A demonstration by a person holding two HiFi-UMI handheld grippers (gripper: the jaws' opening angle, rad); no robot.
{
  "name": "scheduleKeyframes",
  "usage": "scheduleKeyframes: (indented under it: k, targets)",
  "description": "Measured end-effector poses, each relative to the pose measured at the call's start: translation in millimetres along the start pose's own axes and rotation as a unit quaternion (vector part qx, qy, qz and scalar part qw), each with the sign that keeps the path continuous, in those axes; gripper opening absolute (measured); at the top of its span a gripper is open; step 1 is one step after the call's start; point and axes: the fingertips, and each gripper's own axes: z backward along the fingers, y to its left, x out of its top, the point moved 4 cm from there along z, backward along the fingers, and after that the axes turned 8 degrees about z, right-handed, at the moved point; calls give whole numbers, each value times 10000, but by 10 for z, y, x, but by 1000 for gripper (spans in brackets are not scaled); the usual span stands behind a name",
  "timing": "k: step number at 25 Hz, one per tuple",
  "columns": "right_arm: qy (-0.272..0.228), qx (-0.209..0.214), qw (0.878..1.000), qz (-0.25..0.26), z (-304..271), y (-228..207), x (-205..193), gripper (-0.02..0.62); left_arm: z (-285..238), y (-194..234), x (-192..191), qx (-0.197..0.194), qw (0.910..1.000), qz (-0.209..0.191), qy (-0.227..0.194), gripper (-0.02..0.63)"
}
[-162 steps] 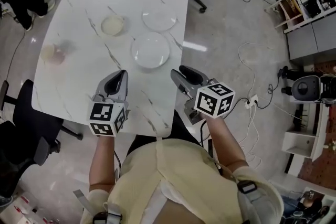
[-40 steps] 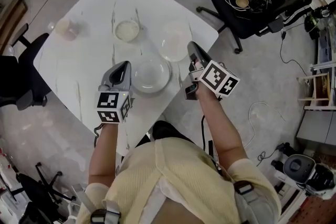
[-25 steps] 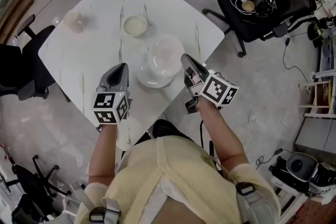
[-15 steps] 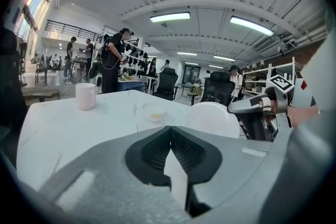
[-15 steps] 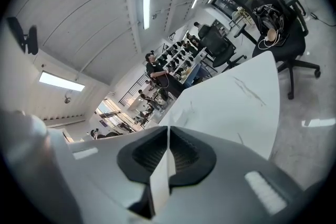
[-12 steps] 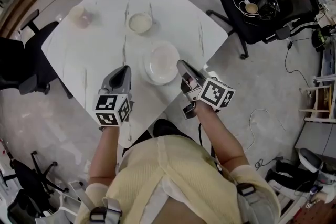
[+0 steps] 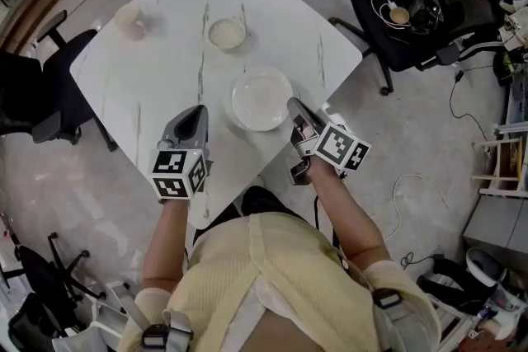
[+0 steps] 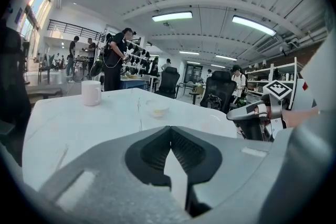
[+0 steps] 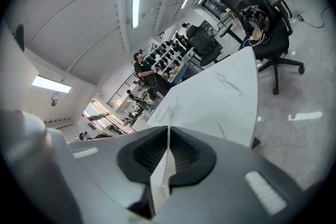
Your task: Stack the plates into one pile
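Observation:
Two glass plates (image 7: 261, 98) lie one over the other as a single pile near the front right edge of the white marble table (image 7: 157, 86). My right gripper (image 7: 293, 105) is at the pile's right rim, rolled on its side and shut on the top plate's edge. In the right gripper view a thin white sliver of that rim (image 9: 164, 165) sits between the jaws of the right gripper (image 9: 168, 131). My left gripper (image 7: 198, 111) hangs over the table left of the pile, shut and holding nothing. The left gripper view shows its tips (image 8: 169, 131), the pile (image 8: 210, 124) and the right gripper (image 8: 233, 117).
A small bowl (image 7: 227, 34) stands behind the pile and a pale cup (image 7: 130, 21) at the far left of the table. Black office chairs (image 7: 417, 12) stand right of the table and another (image 7: 33, 107) at its left. Cables lie on the floor at the right.
The right gripper carried the plate from above the other one down onto it; the two now read as one pile. The left gripper drifted slightly, still shut.

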Motion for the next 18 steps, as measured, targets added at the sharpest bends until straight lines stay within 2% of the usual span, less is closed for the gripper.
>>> scheduleKeyframes:
  k: [10,18]
  targets:
    - [338,-587,9976,167,-62,-208,-139,31,0,-35,-5,-21,10000,-11,-1,2]
    - [641,-887,9925,536,-135,-245,-218,43,-3,-41,-17,-30,10000,23,47,2]
